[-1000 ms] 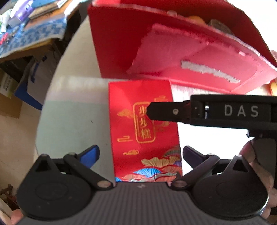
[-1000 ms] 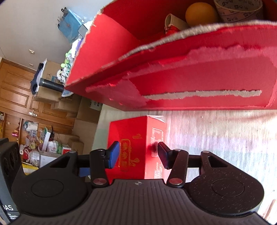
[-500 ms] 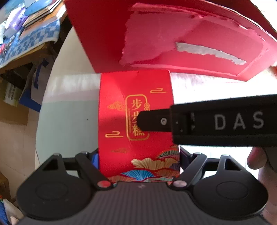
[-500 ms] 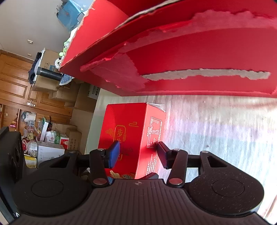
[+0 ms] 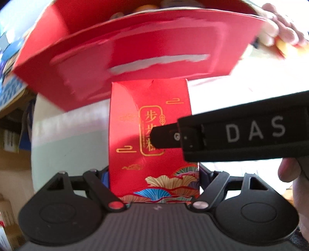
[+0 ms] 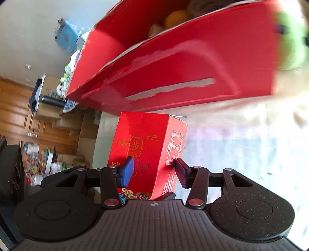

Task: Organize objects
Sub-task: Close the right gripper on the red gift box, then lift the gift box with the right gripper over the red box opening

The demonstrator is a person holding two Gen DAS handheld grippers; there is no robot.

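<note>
A small red gift box with gold characters [image 5: 150,135] is held up off the white table [image 5: 73,135]. My left gripper [image 5: 152,179] is shut on its near end, jaws against both sides. My right gripper [image 6: 152,170] straddles the same small red box [image 6: 146,144] from the side; its blue-padded finger [image 6: 127,168] lies over the front face and the other finger touches the side face. In the left wrist view the right gripper's finger [image 5: 166,137] crosses the box front. A large open red cardboard box [image 5: 135,50] stands just beyond, also in the right wrist view [image 6: 183,71].
The large box holds an orange [image 6: 176,18] and other items. A green object [image 6: 291,48] lies by its right end. A hand [image 5: 280,25] and an orange thing show at the far right. Cardboard boxes and clutter [image 6: 58,135] sit on the floor past the table's left edge.
The left gripper closed on the small red box and both grippers lifted it toward the large box. The right gripper's fingers moved in around it.
</note>
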